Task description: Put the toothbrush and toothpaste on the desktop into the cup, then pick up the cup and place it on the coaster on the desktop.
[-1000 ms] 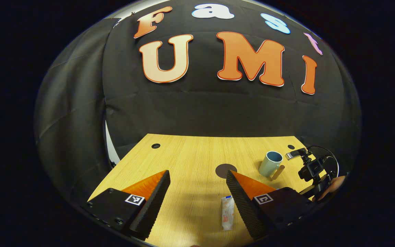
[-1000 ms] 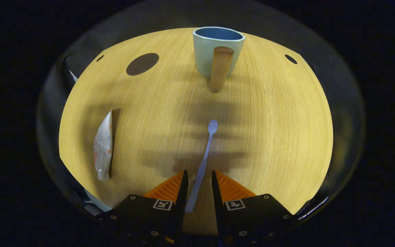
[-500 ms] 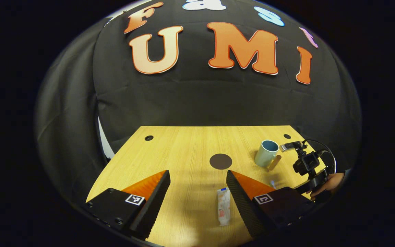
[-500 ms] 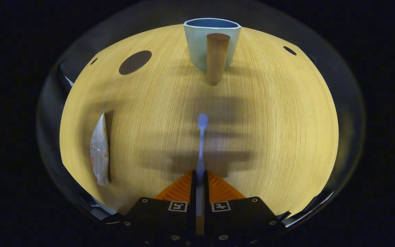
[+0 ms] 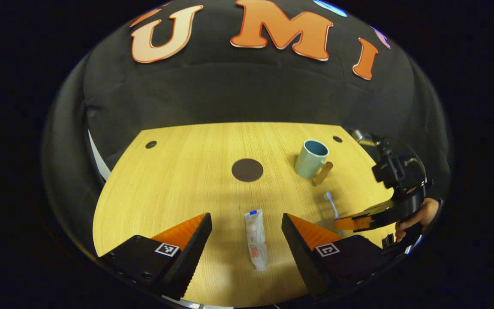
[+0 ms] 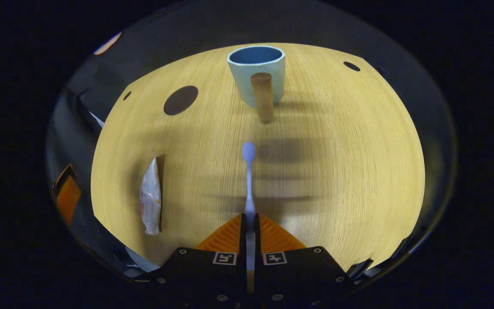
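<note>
The right gripper (image 6: pixel 250 216) has its jaws pinched on the handle end of the toothbrush (image 6: pixel 248 180), whose long shaft and head project forward toward the cup (image 6: pixel 256 73); the cup stands upright farther along the worktop (image 6: pixel 350 163), its wooden handle (image 6: pixel 263 101) turned toward the gripper. The left gripper (image 5: pixel 245 234) hangs with jaws spread wide on either side of the toothpaste (image 5: pixel 255 238), which lies flat on the worktop between them, apparently untouched. The dark round coaster (image 5: pixel 247 170) lies bare, to the left of the cup in both views. Risks, as judged from this arrangement: the grasp sits at the very end of a thin, smooth shaft, so the toothbrush may pivot or slip in the jaws when tilted toward the cup mouth; the projecting head may strike the rim or the wooden handle and nudge or tip the cup. The flat, pliant toothpaste tube offers little edge, so closing jaws may scrape the worktop or squeeze the tube aside. The two grippers work close together near the cup and could collide.
</note>
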Available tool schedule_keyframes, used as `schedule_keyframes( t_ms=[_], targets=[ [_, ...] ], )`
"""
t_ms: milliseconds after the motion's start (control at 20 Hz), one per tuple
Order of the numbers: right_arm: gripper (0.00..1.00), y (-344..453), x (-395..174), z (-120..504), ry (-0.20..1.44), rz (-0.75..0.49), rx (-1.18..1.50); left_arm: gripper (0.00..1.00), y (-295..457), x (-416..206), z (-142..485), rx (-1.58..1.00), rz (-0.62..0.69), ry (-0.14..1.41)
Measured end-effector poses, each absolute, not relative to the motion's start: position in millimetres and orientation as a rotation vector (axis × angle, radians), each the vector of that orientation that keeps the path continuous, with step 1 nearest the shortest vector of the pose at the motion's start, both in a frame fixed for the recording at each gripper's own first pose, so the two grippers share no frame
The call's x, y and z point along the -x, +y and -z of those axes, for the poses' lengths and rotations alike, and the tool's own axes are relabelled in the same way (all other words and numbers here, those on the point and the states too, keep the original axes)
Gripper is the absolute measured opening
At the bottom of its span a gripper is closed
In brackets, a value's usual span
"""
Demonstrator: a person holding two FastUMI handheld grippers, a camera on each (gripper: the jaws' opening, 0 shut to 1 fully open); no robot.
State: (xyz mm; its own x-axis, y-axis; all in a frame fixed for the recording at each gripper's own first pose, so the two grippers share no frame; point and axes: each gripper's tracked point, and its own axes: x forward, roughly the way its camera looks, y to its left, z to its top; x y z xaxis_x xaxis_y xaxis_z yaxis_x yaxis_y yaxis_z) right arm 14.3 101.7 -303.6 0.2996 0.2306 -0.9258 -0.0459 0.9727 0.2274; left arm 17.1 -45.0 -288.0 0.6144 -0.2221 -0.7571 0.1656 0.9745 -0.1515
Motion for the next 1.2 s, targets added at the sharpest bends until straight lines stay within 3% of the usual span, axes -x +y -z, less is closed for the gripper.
schedule_keyframes(
  t_ms=[550, 650, 700, 800, 1000, 1150, 1200],
  targets=[
    [0.08, 103.1, -43.1, 231.8, 0.994, -0.124, -0.193, 0.95, -43.1, -3.7, 385.8, 0.139, 0.334, 1.231],
    [0.08, 98.5, -47.5, 224.6, 0.964, -0.103, -0.160, 0.92, -45.0, -2.3, 403.1, 0.133, 0.355, 1.278],
    [0.08, 97.3, -50.3, 220.8, 0.949, -0.093, -0.147, 0.86, -44.7, -1.0, 409.4, 0.133, 0.362, 1.304],
    [0.08, 102.9, -58.3, 210.8, 0.911, -0.090, -0.157, 0.86, -48.3, 3.7, 420.2, 0.149, 0.380, 1.351],
    [0.08, 95.7, -74.5, 189.3, 0.831, -0.074, -0.143, 0.86, -48.7, -1.5, 430.1, 0.168, 0.377, 1.386],
    [0.08, 89.6, -81.3, 180.4, 0.806, -0.074, -0.150, 0.73, -49.6, 1.7, 439.5, 0.161, 0.357, 1.426],
    [0.08, 87.3, -84.9, 181.0, 0.802, -0.076, -0.147, 0.77, -51.8, -0.1, 442.5, 0.153, 0.363, 1.412]
  ],
)
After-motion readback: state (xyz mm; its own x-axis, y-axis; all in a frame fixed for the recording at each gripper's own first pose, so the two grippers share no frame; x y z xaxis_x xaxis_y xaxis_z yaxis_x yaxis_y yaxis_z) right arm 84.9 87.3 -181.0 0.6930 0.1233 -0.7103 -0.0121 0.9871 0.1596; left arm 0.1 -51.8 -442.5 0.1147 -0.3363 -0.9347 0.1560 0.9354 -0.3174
